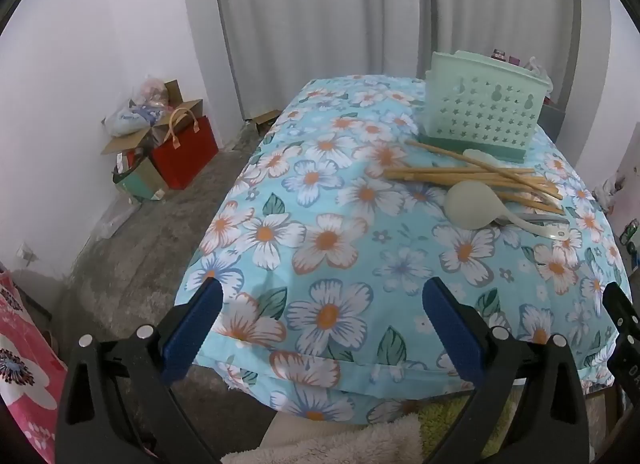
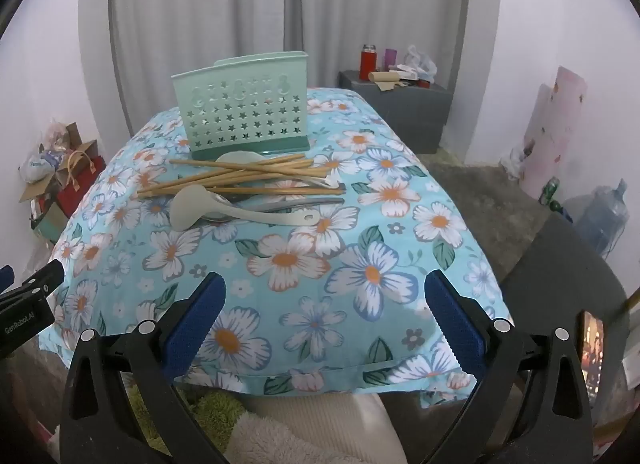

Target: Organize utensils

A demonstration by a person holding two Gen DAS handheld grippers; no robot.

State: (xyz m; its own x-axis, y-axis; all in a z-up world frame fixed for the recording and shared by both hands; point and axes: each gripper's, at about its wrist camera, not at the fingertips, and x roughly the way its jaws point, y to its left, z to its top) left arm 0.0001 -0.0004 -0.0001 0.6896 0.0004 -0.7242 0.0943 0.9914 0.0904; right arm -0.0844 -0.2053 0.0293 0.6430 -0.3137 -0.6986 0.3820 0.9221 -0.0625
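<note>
**Utensils piled loose, holder standing behind them**

Jaws first, since they're closest: my left gripper (image 1: pixel 320 312) is spread about as wide as it goes, nothing between the blue pads, just hanging over the near edge of the flowered cloth (image 1: pixel 340 264). My right gripper (image 2: pixel 324 304) is the same, wide apart and holding nothing. From the right view I can see the left one's black tip poking in at the left edge.

Past the pads, further up the cloth, there's the heap. A pale ladle (image 2: pixel 188 206) lies bowl-left, handle running right, with a metal spoon (image 2: pixel 218 210) tucked under it and a grey-handled utensil (image 2: pixel 304 203) just behind. Beyond those, a bundle of wooden chopsticks (image 2: pixel 240 178) is crisscrossed flat, with another pale spoon (image 2: pixel 236 158) partly buried under them.

Right behind the pile, touching or nearly touching it, the mint-green utensil holder (image 2: pixel 244 112) stands upright on its darker green base. Star cutouts in the front wall; can't tell from here if anything's inside.

Far back, a grey cabinet (image 2: pixel 400 104) with a red flask (image 2: pixel 368 58) on top.
</note>
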